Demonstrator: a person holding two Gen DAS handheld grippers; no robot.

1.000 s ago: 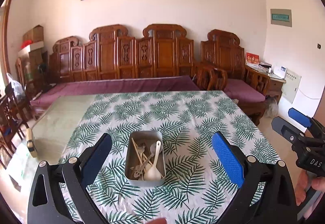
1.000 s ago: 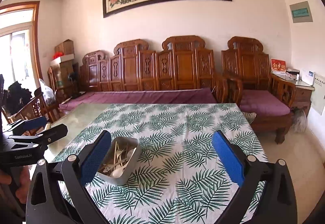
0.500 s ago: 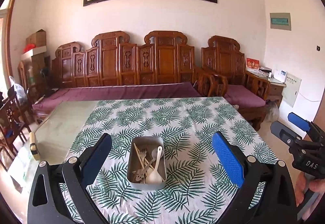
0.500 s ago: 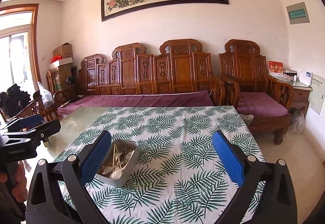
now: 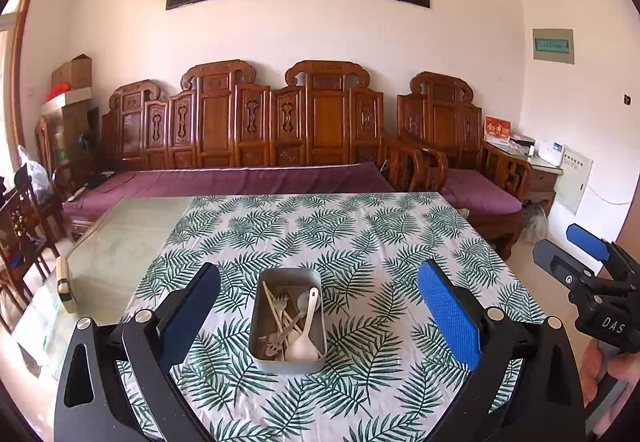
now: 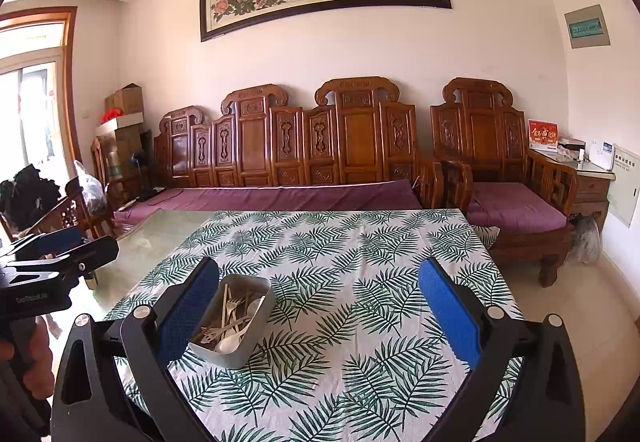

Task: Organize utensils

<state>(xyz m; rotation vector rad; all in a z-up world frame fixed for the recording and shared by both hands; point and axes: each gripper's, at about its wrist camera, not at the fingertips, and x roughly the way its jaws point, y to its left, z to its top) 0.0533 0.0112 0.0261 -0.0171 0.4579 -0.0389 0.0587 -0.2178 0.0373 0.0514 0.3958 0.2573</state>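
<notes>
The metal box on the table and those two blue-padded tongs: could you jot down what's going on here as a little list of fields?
container: grey metal box, open top, on the leaf-print tablecloth
contents: white spoon, forks and pale sticks, jumbled together
left tongs: open, empty, box centred between the pads, not touching
right tongs: open, empty, box beside the left-hand pad
table: part of the glass top is uncovered, left of the cloth
sorting: not started

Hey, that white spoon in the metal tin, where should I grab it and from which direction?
Probably take the white spoon by its handle, coming from above. Its bowl lies low at the near end of the metal tin among the forks, while the handle slants up toward the far end, clearer of them. The left gripper is open and lined up.
</notes>
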